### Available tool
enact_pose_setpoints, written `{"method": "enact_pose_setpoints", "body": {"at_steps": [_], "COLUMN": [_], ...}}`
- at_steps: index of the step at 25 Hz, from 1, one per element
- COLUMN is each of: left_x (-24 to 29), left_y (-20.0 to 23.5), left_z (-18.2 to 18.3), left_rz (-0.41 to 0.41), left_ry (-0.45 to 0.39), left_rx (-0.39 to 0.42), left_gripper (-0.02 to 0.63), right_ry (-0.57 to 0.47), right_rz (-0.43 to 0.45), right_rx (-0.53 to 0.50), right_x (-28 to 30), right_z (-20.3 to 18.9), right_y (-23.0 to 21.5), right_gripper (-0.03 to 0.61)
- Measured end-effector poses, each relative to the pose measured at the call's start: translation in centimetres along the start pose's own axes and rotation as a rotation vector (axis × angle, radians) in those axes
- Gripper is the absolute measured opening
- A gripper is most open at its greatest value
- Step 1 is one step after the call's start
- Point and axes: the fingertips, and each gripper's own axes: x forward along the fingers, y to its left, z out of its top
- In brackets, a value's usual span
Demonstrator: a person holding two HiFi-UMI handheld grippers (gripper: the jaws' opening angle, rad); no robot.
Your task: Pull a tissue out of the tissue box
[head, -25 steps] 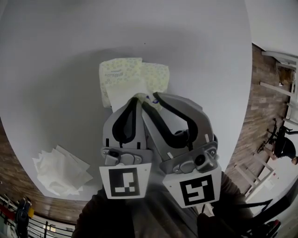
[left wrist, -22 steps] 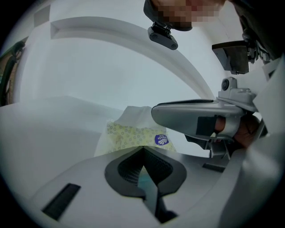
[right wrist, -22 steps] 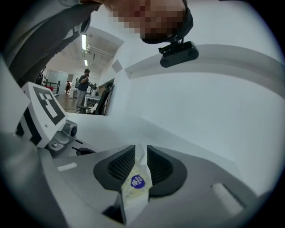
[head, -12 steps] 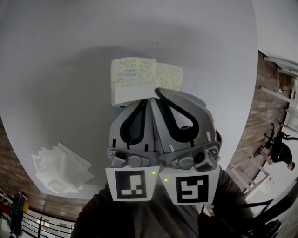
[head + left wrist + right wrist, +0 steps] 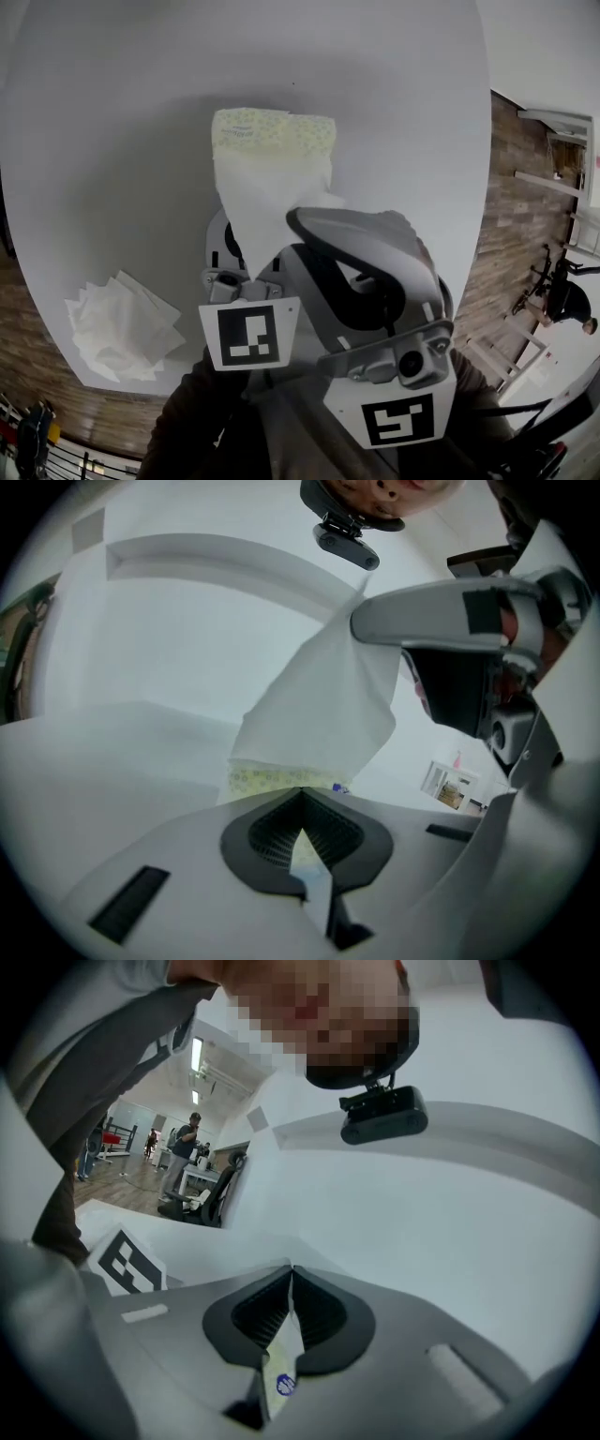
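Right jaws: the right gripper (image 5: 292, 1274) had its jaws pressed together on a corner of the tissue (image 5: 267, 192); a thin white strip with a small round blue mark showed between the pads
Left jaws: the left gripper (image 5: 300, 794) had its jaws closed at the near edge of the tissue pack (image 5: 272, 129); a pale sliver of the pack sat between the pads
Tissue: white; it spread as a widening sheet from the right jaws down to the top of the pack; in the head view it covered the left gripper's tips
Tissue pack: soft, with a yellow-green pattern; it lay on the counter (image 5: 112, 141), just beyond both grippers
Grippers: side by side; the right one higher than the left
Loose tissues: a rumpled white pile (image 5: 122, 328) near the counter's left edge, well apart from the pack
Counter: round and white; wooden floor (image 5: 525, 216) beside it
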Motion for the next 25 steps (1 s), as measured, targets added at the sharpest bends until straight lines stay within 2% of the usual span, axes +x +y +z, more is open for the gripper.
{"method": "enact_pose_setpoints", "body": {"at_steps": [6,9,12,13,15,17,21,25], "left_x": [-7.1,-12.9,-19.9,-21.9,-25.8,-30.3,-37.5,-42.0], "left_y": [-1.9,-1.9,-1.6,-1.5,-0.9,0.7,4.5,8.1], "left_z": [3.0,4.3,4.6,4.6,4.3,4.2,5.1,4.7], "left_rz": [-0.013,0.063,0.163,0.19,0.233,0.267,0.301,0.32], "left_ry": [-0.021,-0.035,-0.033,-0.033,-0.044,-0.074,-0.144,-0.142], "left_rx": [-0.148,-0.147,-0.159,-0.173,-0.194,-0.188,-0.136,-0.124], "left_gripper": [0.0,0.0,0.0,0.0,0.0,0.0,0.0,0.0], "right_ry": [-0.119,-0.167,-0.231,-0.221,-0.122,-0.072,-0.091,-0.139], "right_rz": [0.05,0.052,0.103,0.123,0.149,0.169,0.142,0.093], "right_rx": [0.032,0.045,0.013,0.02,0.094,0.112,0.05,0.046], "right_x": [-4.9,-7.4,-8.4,-8.1,-6.9,-5.0,-1.5,0.3], "right_z": [7.3,9.7,12.4,12.8,12.1,12.6,15.0,16.4], "right_y": [4.1,5.8,7.6,7.9,9.5,12.8,19.0,23.6], "right_gripper": [0.003,0.003,0.003,0.003,0.003,0.003,0.003,0.003]}}
